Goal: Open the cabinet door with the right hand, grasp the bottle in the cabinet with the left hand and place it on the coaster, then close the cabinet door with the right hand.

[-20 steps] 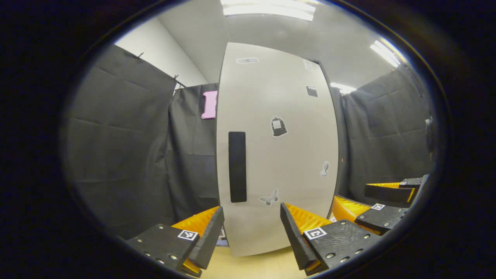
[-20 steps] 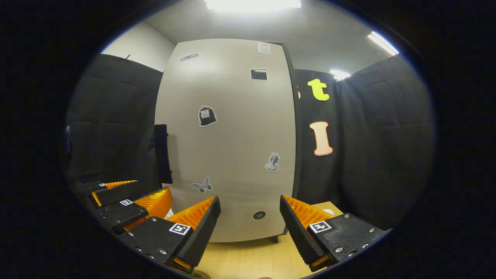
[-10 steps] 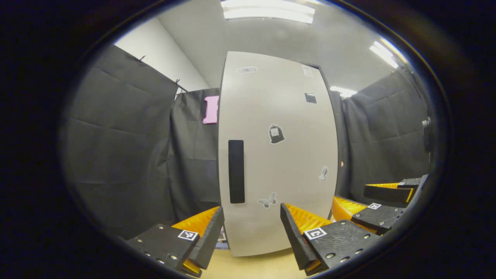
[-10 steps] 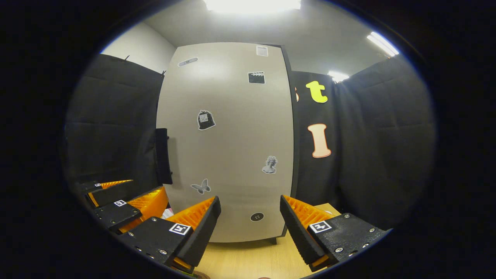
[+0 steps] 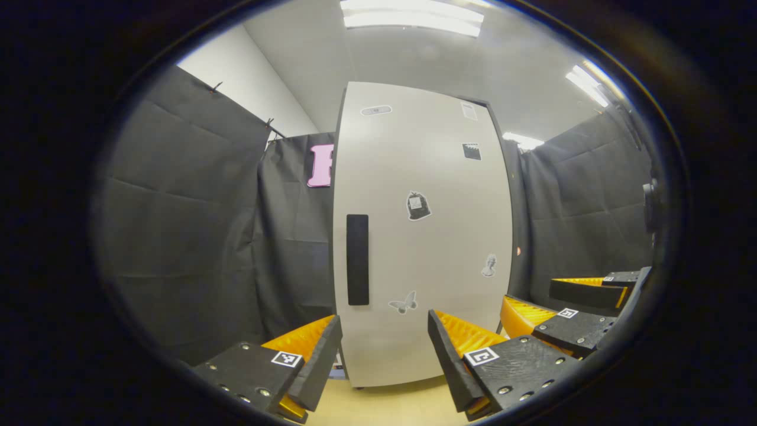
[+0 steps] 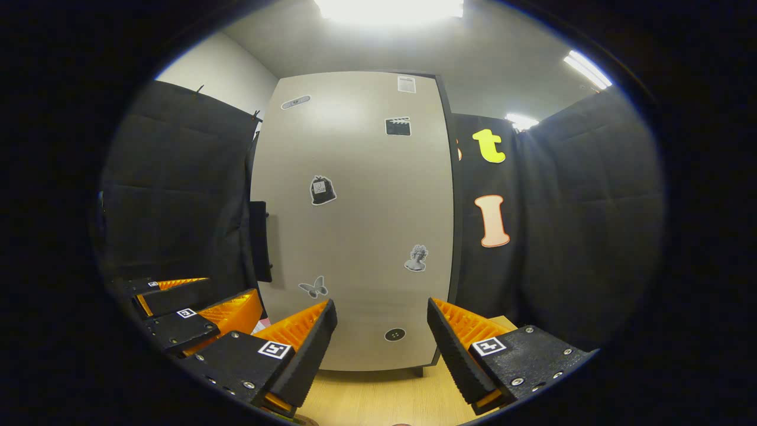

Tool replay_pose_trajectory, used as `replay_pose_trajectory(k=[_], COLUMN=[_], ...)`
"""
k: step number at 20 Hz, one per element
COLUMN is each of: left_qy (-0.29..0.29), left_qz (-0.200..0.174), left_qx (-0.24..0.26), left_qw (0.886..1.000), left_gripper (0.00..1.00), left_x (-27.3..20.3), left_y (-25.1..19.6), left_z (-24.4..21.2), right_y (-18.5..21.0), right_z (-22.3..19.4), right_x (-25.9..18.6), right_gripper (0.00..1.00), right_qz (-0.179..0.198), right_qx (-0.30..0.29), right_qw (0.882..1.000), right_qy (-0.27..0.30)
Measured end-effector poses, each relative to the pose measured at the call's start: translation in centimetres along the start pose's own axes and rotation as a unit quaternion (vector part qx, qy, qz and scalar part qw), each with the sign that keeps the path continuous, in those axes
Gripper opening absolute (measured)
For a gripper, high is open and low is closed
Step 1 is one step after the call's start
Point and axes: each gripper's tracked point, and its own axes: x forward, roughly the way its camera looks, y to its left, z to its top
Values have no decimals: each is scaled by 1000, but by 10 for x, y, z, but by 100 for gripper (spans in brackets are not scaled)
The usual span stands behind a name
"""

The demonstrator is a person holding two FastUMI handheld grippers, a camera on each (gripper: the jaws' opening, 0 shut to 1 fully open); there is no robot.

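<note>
Both grippers hover with fingers spread, holding nothing, before the shut cabinet door [image 6: 355,225]. The right gripper [image 6: 381,349] should reach across to the dark handle [image 6: 260,241] at the door's left edge, close squarely on it, then swing the door wide, while the left gripper [image 5: 384,364] stays clear.

Beneath your tongs runs a pale wooden tabletop [image 6: 378,396]. Overhead, ceiling light panels [image 5: 414,18] glow bright, with a white wall [image 5: 248,89] up to the left. Black cloth [image 6: 585,225] hangs on both sides ahead of you.

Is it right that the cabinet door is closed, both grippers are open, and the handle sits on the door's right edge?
Not quite. In the left gripper view the handle sits near the left edge of the closed cabinet door. The left gripper and right gripper are open.
</note>
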Motion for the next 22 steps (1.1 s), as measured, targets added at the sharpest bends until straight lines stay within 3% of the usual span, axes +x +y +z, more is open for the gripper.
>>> replay_pose_trajectory(k=[11,13,14,17,18,19,20,22], left_qy=[2,-5,-9,-12,-11,-9,-8,-6], left_qz=[5,0,-4,-6,-5,-3,-2,5], left_qx=[0,-2,-1,2,3,4,4,4], left_qw=[1000,1000,1000,1000,1000,1000,1000,1000], left_gripper=[92,78,85,85,92,85,92,92], left_x=[2,1,1,-1,0,0,0,-1], left_y=[0,0,1,0,0,1,2,7], left_z=[-1,3,7,7,6,5,4,3], right_y=[-3,-6,-7,-8,-10,-10,-9,-10], right_z=[-10,-6,-4,-1,-2,-2,-3,-3], right_x=[-1,-3,-4,-6,-7,-8,-7,-7], right_gripper=[95,95,95,95,95,95,95,95], right_qz=[-10,-13,-15,-17,-19,-18,-17,-18], right_qx=[9,3,8,18,15,15,17,16], right_qw=[1000,1000,1000,1000,1000,1000,1000,1000], right_qy=[16,9,3,-3,-3,-3,-2,-1])
